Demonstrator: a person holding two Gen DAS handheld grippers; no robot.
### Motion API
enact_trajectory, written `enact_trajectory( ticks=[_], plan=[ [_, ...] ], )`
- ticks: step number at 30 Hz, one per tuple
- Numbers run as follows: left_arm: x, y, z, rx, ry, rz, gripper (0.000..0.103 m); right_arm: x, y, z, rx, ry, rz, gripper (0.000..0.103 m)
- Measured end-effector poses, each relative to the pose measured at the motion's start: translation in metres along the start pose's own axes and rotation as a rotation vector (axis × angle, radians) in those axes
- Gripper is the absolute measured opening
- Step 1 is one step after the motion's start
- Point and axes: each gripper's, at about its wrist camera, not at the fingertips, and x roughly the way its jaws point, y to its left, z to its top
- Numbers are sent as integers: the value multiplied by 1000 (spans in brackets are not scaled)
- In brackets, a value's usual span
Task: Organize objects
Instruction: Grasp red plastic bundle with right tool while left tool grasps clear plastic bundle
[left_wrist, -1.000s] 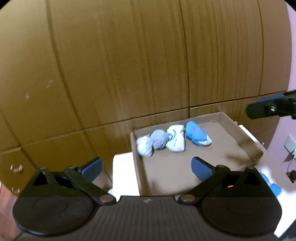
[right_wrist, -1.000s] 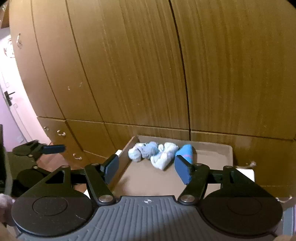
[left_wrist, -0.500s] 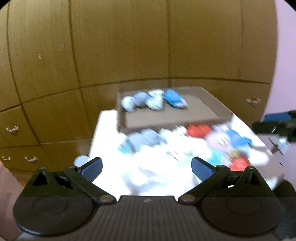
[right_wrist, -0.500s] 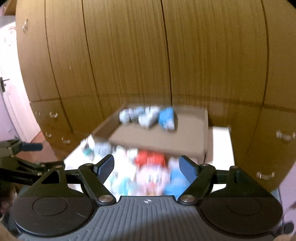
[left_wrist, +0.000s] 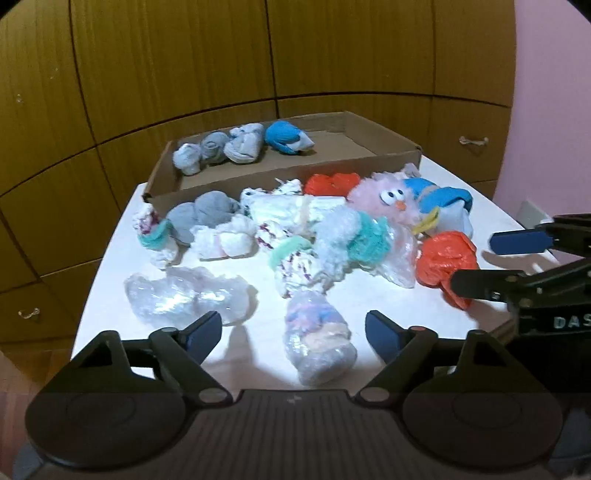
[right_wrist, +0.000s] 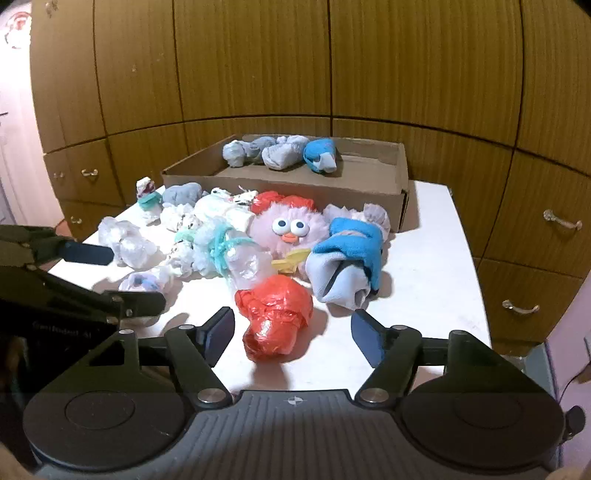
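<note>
Against brown cupboard doors, the white bench (left_wrist: 110, 266) holds loose bundles before the cardboard box (left_wrist: 369, 162); my left tongs (left_wrist: 293, 334), just narrowed but empty, should straddle the wrapped bundle (left_wrist: 317, 347) squarely, right tongs (right_wrist: 291, 334) spread around the red bag (right_wrist: 275, 317).

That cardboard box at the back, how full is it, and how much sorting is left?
Done: four rolled sock bundles sit in the cardboard box. In hand: nothing; the left gripper and right gripper are both open, the right around a red bag without touching. Left: the heap on the table, including a pink fluffy toy.
</note>
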Motion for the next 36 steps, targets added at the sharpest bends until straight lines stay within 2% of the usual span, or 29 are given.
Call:
enact_trajectory(
  ticks=[2, 4, 8, 13, 17, 19, 21, 30, 36],
  plan=[
    [2, -2, -1, 12, 2, -1, 79, 5, 1, -1, -1, 4, -3, 72],
    [4, -3, -3, 21, 3, -11, 74, 8, 4, -2, -16, 0, -4, 70],
    [8, 0, -4, 0, 10, -32, 71, 15, 8, -2, -26, 6, 8, 64],
    [10, 0, -4, -8, 4, -53, 65, 19, 11, -3, -38, 19, 18, 50],
    [9, 0, -4, -32, 3, -86, 52, 19, 13, -5, -47, 10, 16, 43],
    [8, -1, -4, -43, 0, -95, 38, 17, 13, -7, -48, 3, 12, 41],
    [8, 0, -4, -54, -1, -91, 30, 15, 12, -8, -40, 0, 12, 40],
    [-3, 11, 5, -94, -5, -88, 29, -9, 5, 0, -23, -35, 16, 40],
    [-12, 20, 32, -79, -41, -95, 29, -29, -9, 22, -6, -86, 22, 40]
  ],
)
